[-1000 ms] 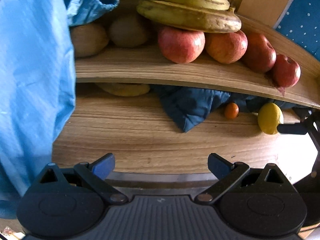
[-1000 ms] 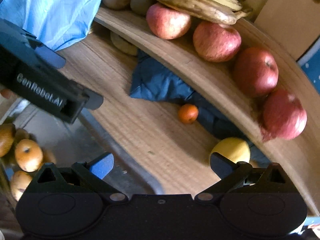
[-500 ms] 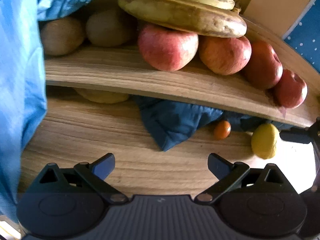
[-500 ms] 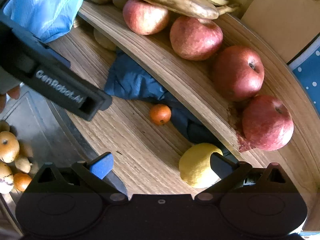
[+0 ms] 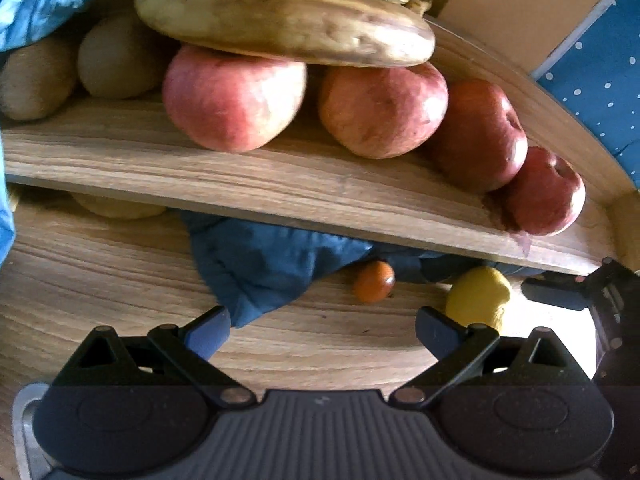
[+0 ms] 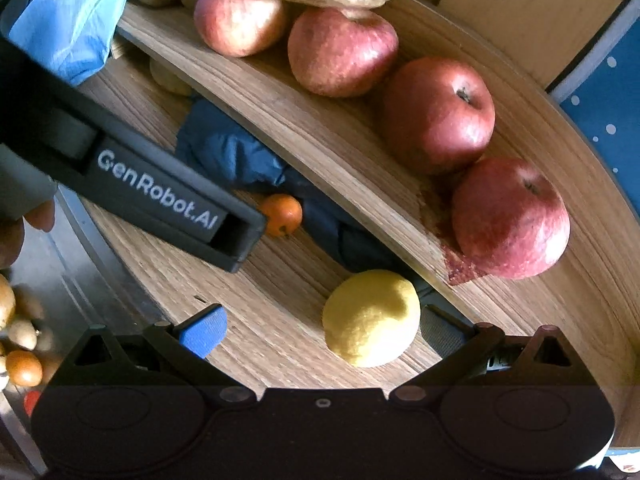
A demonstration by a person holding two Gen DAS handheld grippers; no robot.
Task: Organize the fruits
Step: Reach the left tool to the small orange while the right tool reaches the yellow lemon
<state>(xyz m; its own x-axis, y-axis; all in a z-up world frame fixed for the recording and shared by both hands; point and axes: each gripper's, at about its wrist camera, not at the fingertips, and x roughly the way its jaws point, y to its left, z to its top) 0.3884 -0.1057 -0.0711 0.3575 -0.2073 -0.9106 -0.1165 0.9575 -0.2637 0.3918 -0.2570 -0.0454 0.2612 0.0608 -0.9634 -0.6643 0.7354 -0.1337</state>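
Observation:
A yellow lemon [image 6: 371, 317] lies on the lower wooden shelf [image 6: 256, 304], between the fingers of my open right gripper [image 6: 322, 326] and close to the right finger. The lemon [image 5: 478, 298] also shows at the right in the left wrist view. A small orange fruit [image 5: 373, 282] sits beside a dark blue cloth [image 5: 264, 268]. My left gripper [image 5: 322, 330] is open and empty above the lower shelf. Several red apples [image 5: 234, 98] and bananas [image 5: 280, 20] rest on the upper shelf [image 5: 256, 184].
Kiwis [image 5: 116, 60] lie at the upper shelf's left, by a light blue cloth [image 6: 72, 20]. Another yellowish fruit [image 5: 118, 208] hides under the upper shelf. Several small fruits [image 6: 16, 344] lie low at the left. The left gripper's body [image 6: 152, 196] crosses the right wrist view.
Both grippers have moved in toward the shelves. The lemon now lies between the right gripper's fingers. The left gripper has come closer to the orange fruit and blue cloth.

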